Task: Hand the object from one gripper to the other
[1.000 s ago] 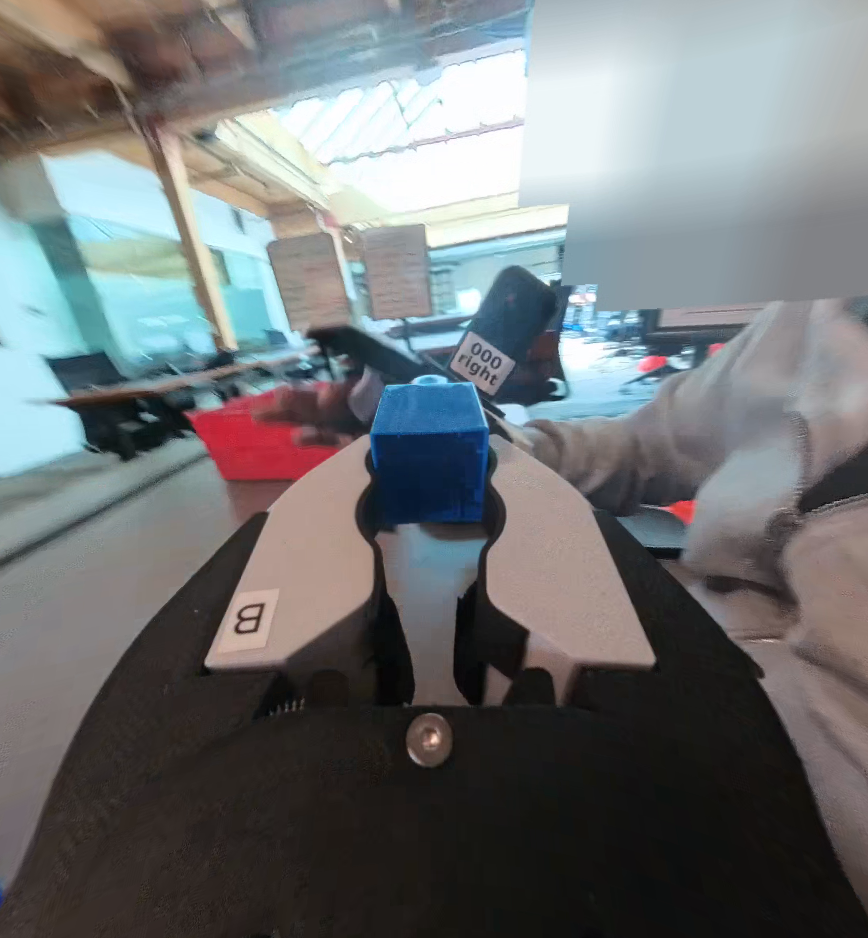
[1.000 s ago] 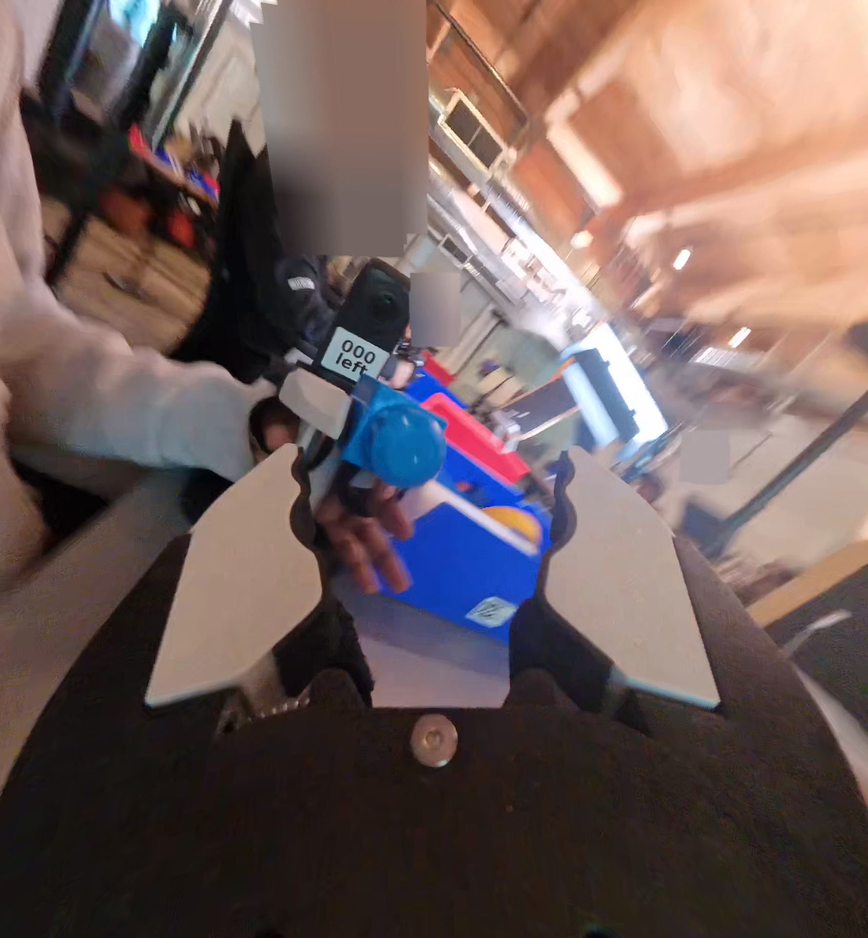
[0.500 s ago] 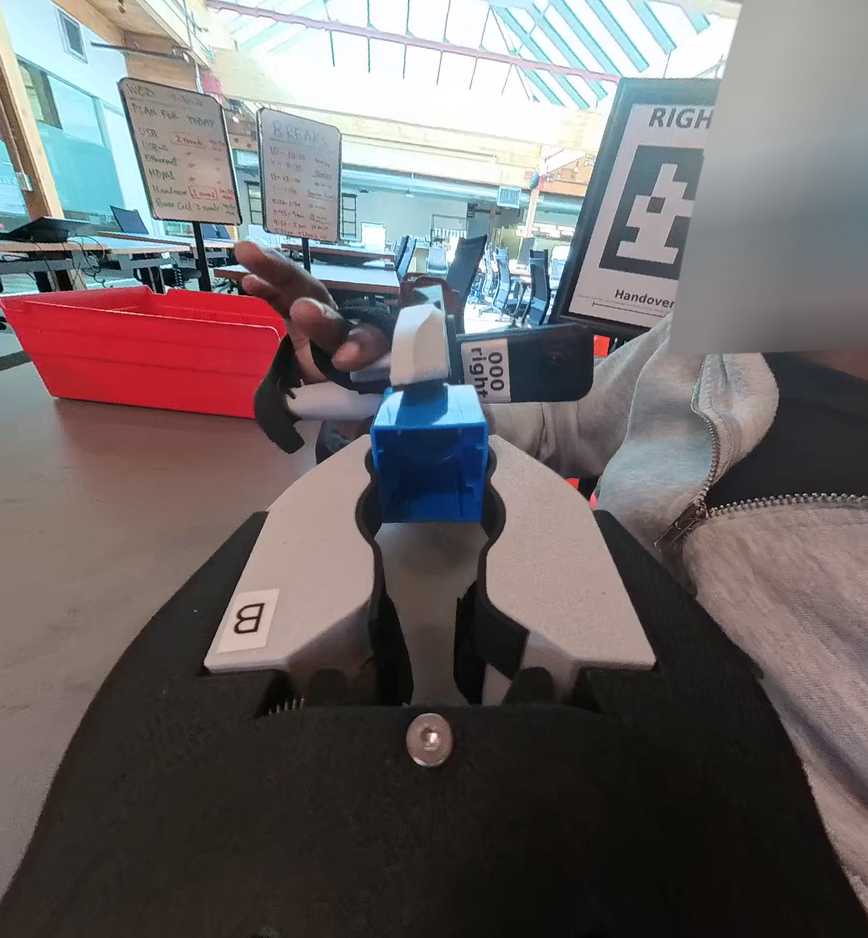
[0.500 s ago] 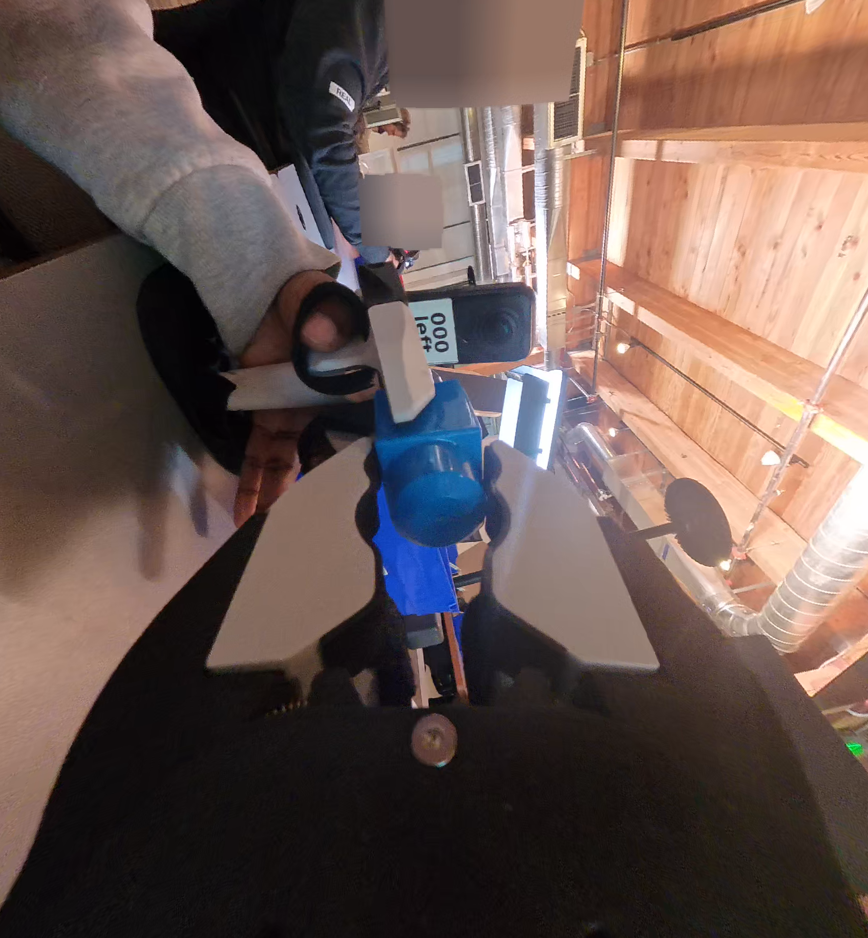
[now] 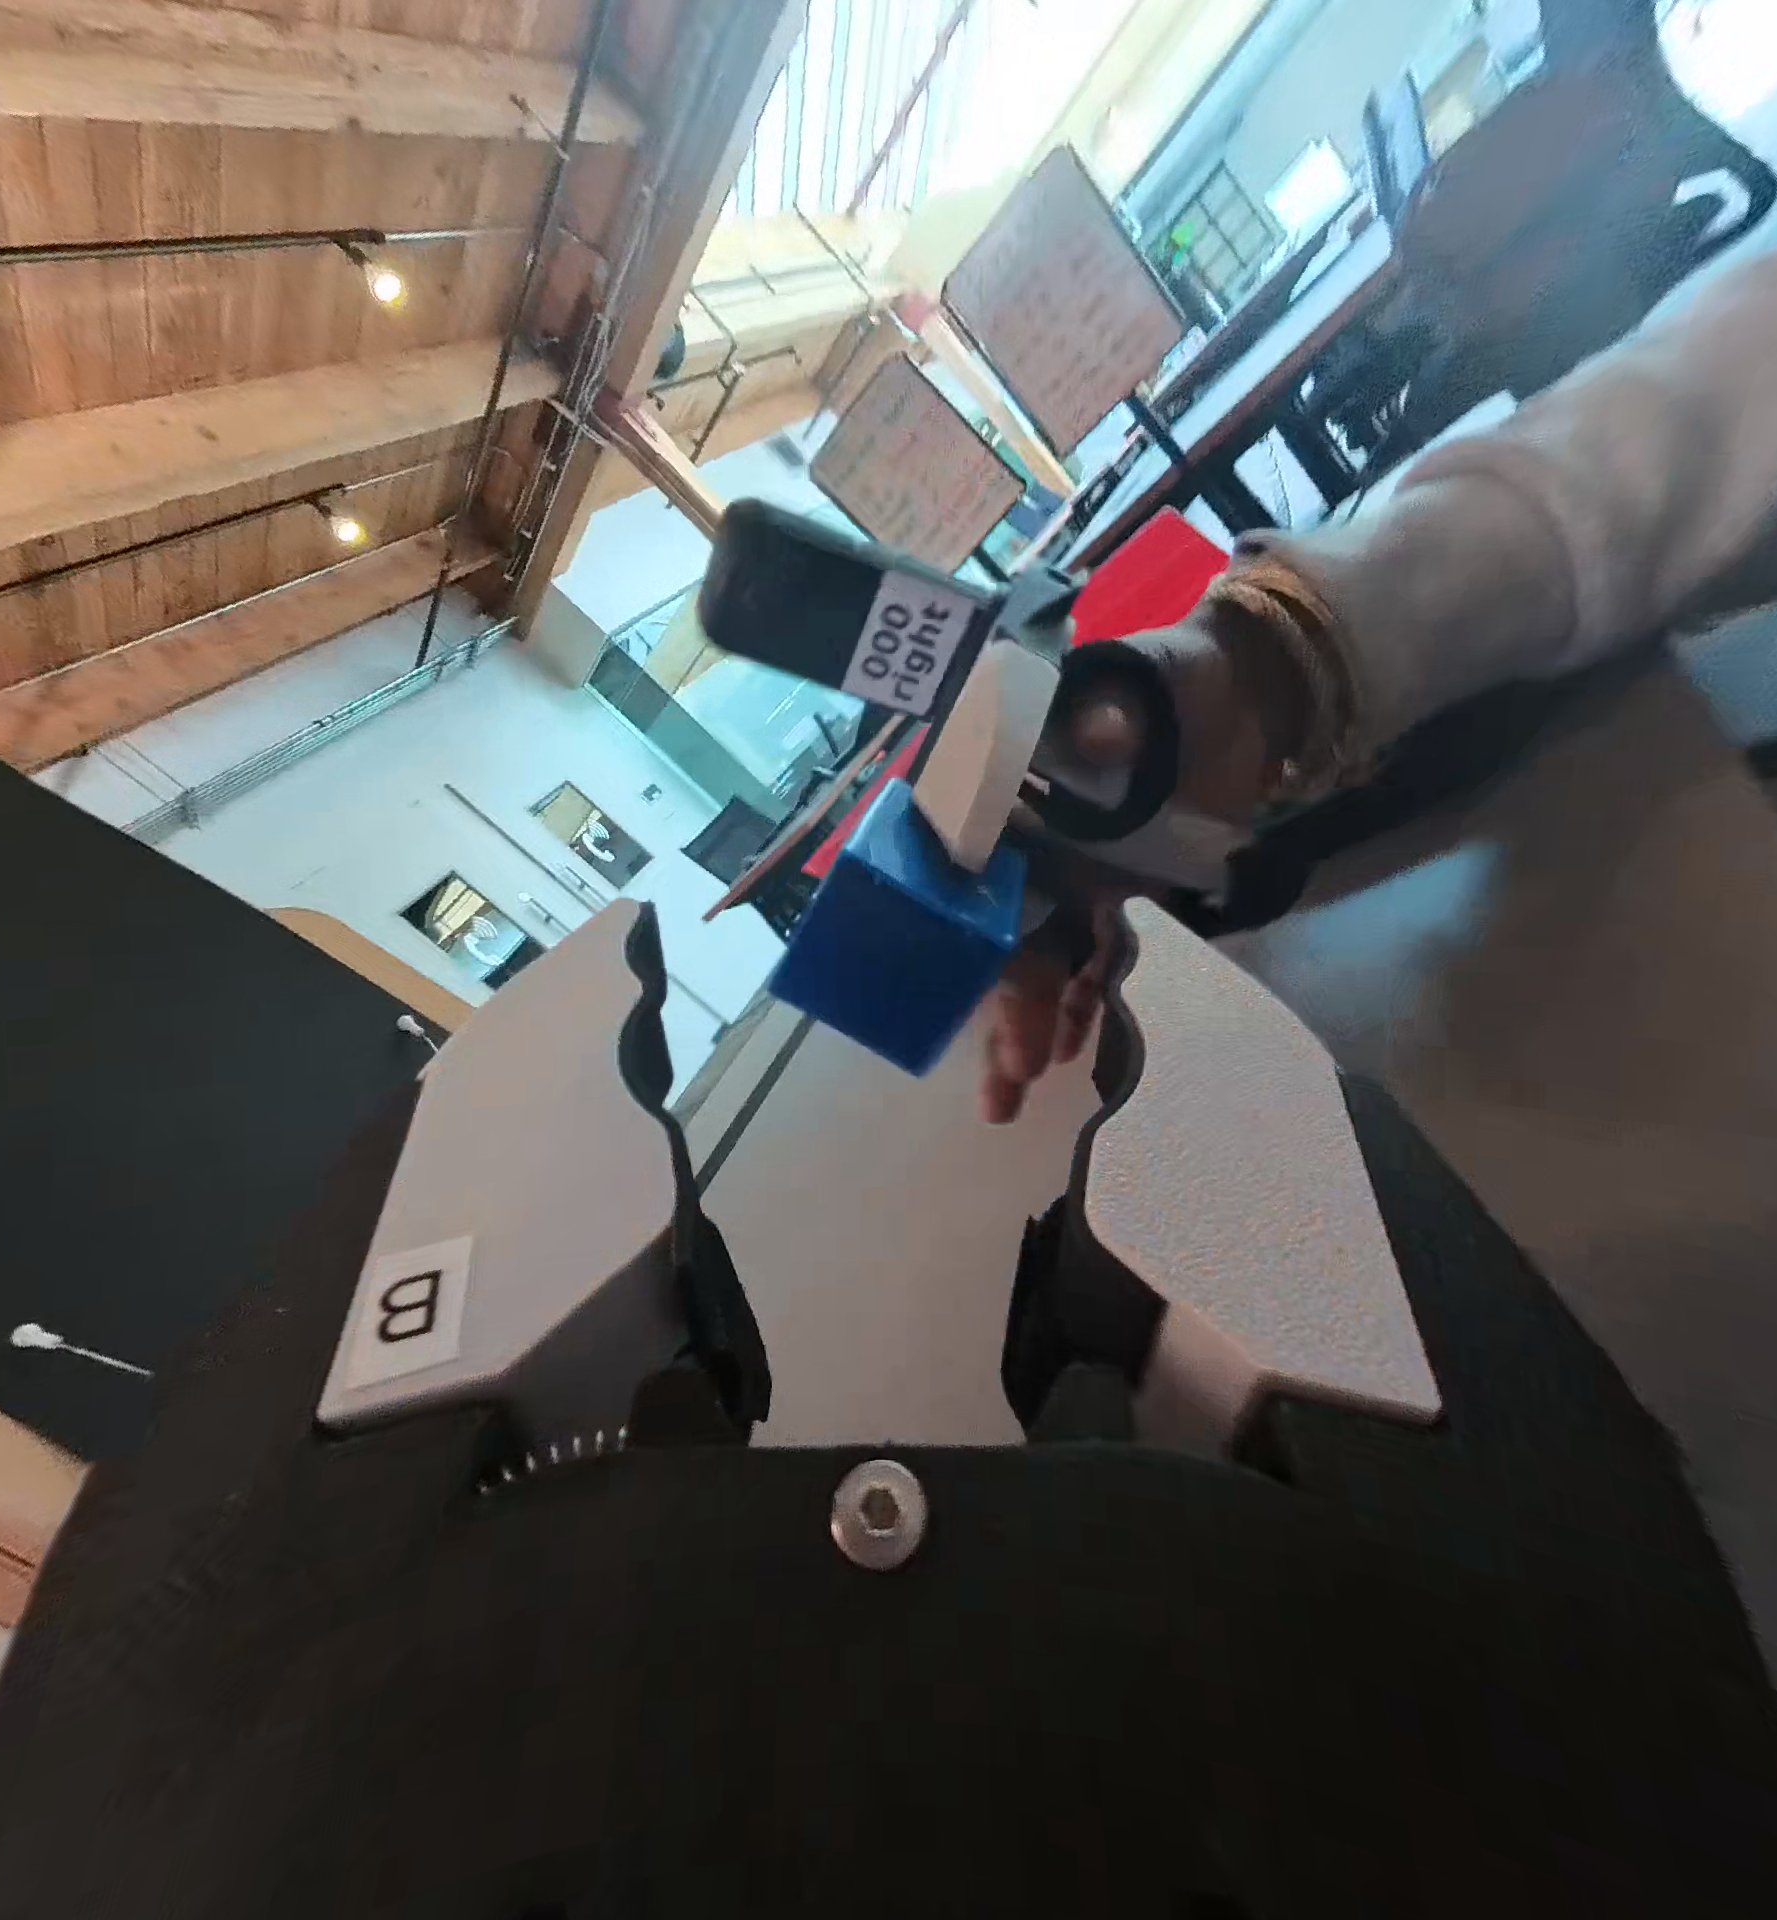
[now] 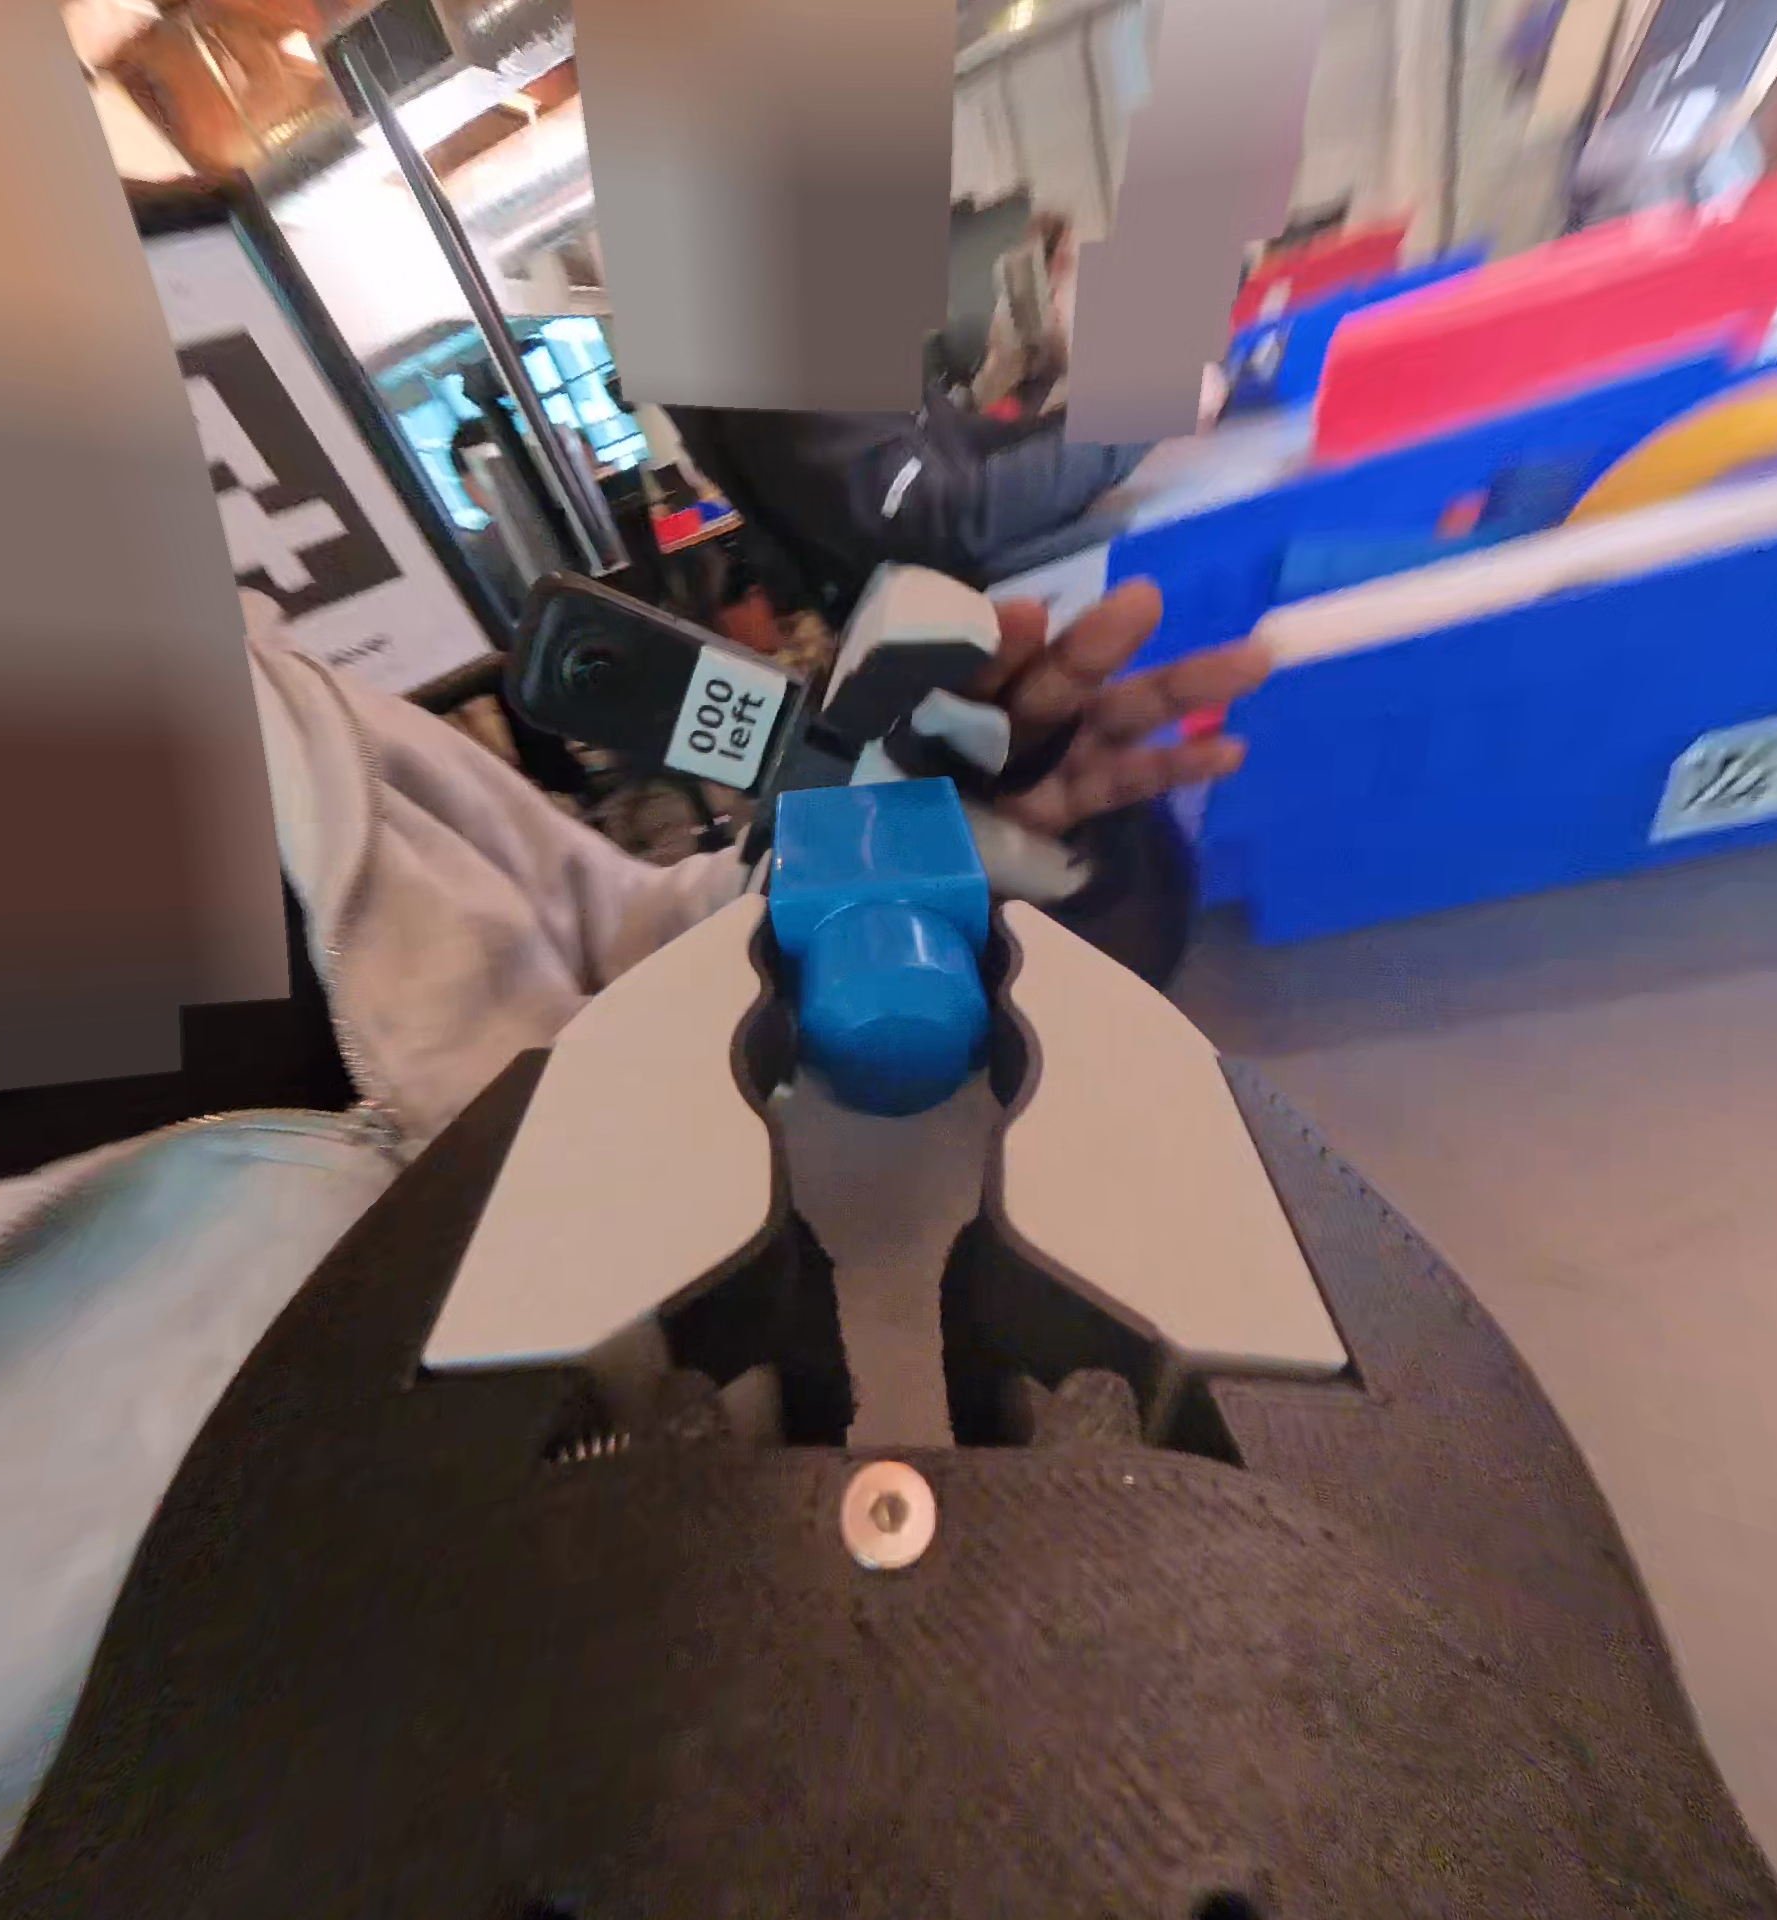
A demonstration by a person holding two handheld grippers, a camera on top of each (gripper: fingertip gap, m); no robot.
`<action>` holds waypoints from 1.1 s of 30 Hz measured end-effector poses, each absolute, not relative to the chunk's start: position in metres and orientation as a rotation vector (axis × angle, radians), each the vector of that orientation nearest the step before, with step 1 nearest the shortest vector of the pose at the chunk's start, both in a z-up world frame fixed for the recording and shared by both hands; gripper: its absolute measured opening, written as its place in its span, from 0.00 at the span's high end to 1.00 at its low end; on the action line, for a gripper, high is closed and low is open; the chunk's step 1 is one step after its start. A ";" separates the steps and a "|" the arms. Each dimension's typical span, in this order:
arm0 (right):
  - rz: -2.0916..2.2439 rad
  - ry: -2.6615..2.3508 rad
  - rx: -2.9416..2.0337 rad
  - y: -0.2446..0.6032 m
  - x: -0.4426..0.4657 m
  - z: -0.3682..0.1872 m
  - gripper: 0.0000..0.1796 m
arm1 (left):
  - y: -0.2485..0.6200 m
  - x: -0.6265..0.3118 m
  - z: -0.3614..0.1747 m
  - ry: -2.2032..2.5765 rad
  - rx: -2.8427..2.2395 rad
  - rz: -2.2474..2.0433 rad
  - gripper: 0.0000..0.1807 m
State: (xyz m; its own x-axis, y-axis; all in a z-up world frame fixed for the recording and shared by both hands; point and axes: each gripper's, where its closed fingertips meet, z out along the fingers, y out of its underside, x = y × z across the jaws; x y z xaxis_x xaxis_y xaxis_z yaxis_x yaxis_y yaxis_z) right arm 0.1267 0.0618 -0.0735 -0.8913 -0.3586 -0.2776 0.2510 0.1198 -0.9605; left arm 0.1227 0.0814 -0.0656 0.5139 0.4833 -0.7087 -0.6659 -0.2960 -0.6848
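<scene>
The right hand-held gripper [image 6: 884,997] pinches the blue block [image 6: 879,935] by its round knob, leaving the cube end free. The left hand-held gripper [image 5: 879,997] is spread wide just beside the block, clear of it, so the handover looks made.

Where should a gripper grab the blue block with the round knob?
Best on the blue block's flat opposite sides, coming in along the knob's axis. The right gripper does this: flat faces probably slip less than the round knob. The left gripper is open.

White stickers [image 5: 408,1311] are noted on left tongs [image 5: 879,925], each black camera [image 6: 603,665], blue bin [image 6: 1486,831]; handwriting on whiteboards [image 5: 915,473]; wording withheld.
</scene>
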 end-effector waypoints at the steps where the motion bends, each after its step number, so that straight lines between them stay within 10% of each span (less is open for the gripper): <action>1: -1.709 1.934 -0.049 0.061 0.130 -0.079 0.79 | 0.083 0.122 -0.068 0.182 -1.509 1.150 0.56; 14: -1.478 1.837 0.038 0.060 0.140 -0.089 0.79 | 0.086 0.119 -0.085 0.264 -1.632 1.250 0.80; 21: -2.279 2.062 -0.371 0.051 0.121 -0.063 0.41 | 0.076 0.134 -0.062 -0.065 -1.445 0.550 0.80; 33: -2.756 2.337 -1.790 0.053 0.145 -0.066 0.61 | 0.087 0.152 -0.070 -0.171 -1.435 -0.029 0.80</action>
State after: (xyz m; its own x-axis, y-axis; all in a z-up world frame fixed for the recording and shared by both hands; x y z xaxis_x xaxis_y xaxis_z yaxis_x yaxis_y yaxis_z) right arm 0.1452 0.0529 -0.0662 -0.3075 0.1124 0.9449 -0.9506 -0.0815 -0.2997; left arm 0.1524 0.0865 -0.0698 0.9874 0.0824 0.1348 0.1228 0.1370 -0.9829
